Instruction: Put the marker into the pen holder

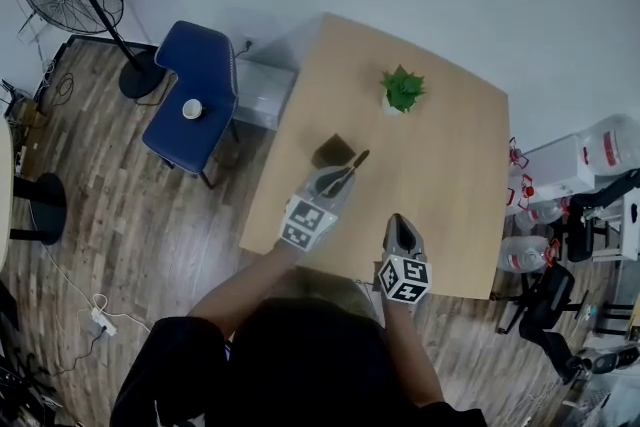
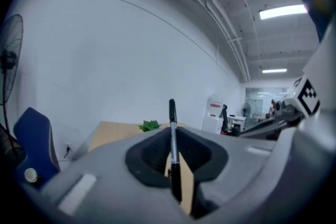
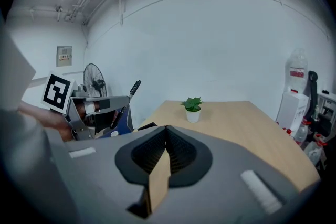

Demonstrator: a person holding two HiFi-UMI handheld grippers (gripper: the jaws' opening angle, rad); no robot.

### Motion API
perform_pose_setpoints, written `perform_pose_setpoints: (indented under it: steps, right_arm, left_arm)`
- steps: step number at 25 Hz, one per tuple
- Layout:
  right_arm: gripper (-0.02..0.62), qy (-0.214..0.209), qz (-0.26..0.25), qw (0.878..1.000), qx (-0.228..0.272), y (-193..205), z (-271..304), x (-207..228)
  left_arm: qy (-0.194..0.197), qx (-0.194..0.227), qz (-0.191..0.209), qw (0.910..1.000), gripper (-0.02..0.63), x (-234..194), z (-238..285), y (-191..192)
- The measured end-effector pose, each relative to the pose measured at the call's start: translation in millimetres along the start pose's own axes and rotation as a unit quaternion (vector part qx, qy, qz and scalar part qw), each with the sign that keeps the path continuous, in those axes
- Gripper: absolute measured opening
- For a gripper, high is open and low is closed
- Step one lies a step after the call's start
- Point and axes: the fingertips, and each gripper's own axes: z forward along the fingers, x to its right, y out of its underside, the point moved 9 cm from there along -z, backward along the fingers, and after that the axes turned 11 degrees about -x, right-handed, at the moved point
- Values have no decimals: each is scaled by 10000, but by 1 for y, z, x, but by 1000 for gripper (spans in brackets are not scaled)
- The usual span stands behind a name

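Left gripper fingers pinch a slim marker, grey barrel with black ends, long axis pointing far-right and upward; right gripper fingers closed, empty

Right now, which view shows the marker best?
The left gripper view: the marker stands large and central, clamped between the jaws. The head view shows the marker small from above; the right gripper view catches the marker only distantly, at the left.
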Motion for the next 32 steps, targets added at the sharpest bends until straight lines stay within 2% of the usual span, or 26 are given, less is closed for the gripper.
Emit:
perform_pose_setpoints:
  steps: [6,10,16,29,32]
  right_arm:
    - [0,-151,-54,9998,-77,-11,25,-4]
    - [0,-298,-127,9994,-145,-17,48,2]
    - [0,-467,-102,9987,-193,-30,74,13]
    - [0,-552,-277,9962,-615,-36,120,46]
    - [0,-434,-313,9966,-630,-36,129,52]
  left_arm:
    - [-149,-122,-105,9998,41,-22,13,6]
    - [-156,-243,81,9995,41,-37,31,8]
    - [-281,-255,77,9992,43,-56,55,7]
    - [-260,-249,30,9993,43,-88,112,27]
    - [-281,-318,-21,9991,43,-97,123,34]
